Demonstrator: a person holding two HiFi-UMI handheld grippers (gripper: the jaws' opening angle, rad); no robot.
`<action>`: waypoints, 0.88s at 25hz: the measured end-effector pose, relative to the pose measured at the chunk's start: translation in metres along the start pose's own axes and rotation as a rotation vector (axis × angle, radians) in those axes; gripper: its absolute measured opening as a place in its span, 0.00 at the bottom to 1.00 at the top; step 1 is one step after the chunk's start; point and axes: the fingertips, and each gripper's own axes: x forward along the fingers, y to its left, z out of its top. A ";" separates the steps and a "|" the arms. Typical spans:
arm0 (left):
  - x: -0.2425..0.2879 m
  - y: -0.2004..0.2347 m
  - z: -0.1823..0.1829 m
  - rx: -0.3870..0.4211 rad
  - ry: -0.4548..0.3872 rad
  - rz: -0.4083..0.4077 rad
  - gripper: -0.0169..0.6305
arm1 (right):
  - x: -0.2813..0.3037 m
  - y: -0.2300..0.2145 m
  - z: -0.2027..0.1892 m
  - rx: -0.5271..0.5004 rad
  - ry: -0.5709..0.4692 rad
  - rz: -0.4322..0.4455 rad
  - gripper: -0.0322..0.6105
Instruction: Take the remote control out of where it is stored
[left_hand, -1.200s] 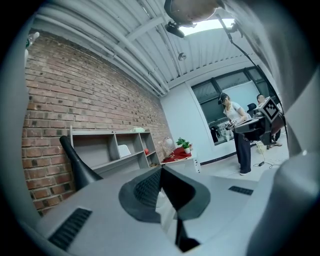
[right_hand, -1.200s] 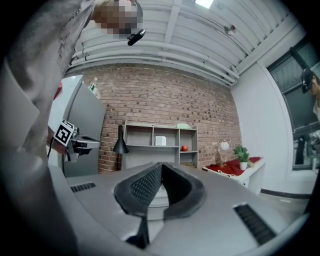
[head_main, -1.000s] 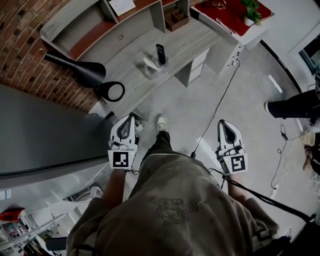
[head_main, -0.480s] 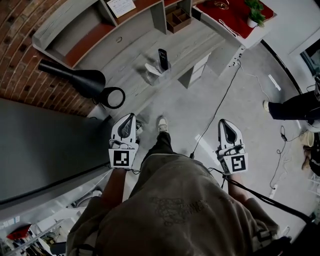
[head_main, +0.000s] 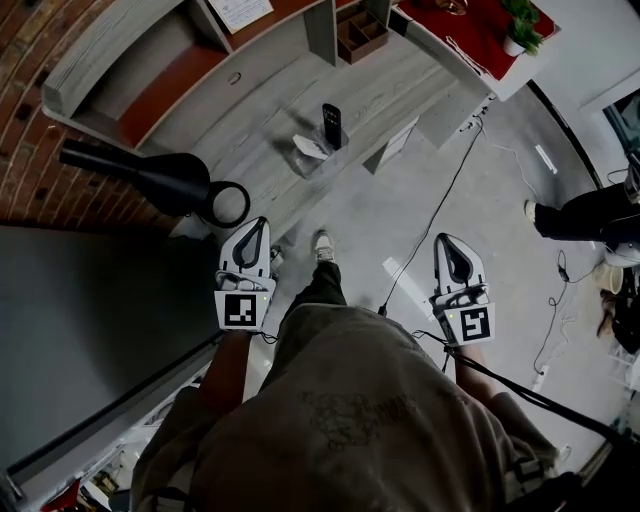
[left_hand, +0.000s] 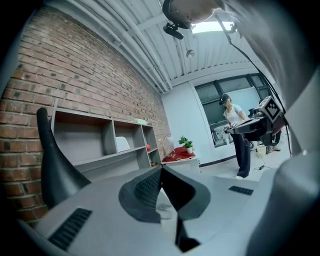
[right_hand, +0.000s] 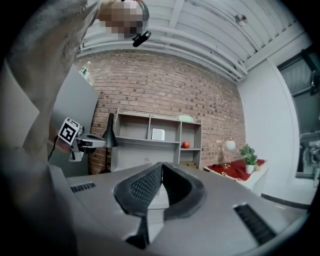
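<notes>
Only the approach is in hand. The slim black remote control (head_main: 332, 125) appears to stand in a clear holder (head_main: 312, 149) towards the near edge of the grey wooden table (head_main: 250, 112), well apart from both tools. The left tool (head_main: 254, 228) and right tool (head_main: 447, 246) are clenched and empty. Next, one must reach forward and open around the remote.

Remote control (head_main: 332, 125) on the far table (head_main: 255, 135): too small to tell how it sits by the clear holder (head_main: 312, 150). At the right, a person (head_main: 590, 212) is cut off by the edge.
</notes>
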 end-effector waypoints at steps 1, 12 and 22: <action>0.005 0.003 0.000 0.001 -0.008 -0.002 0.04 | 0.007 -0.001 0.000 -0.001 0.002 0.001 0.07; 0.065 0.029 0.005 -0.065 -0.033 -0.109 0.04 | 0.099 -0.001 0.020 -0.013 0.003 -0.007 0.07; 0.113 0.063 0.024 0.023 -0.054 -0.205 0.04 | 0.179 0.016 0.051 -0.067 -0.020 0.019 0.07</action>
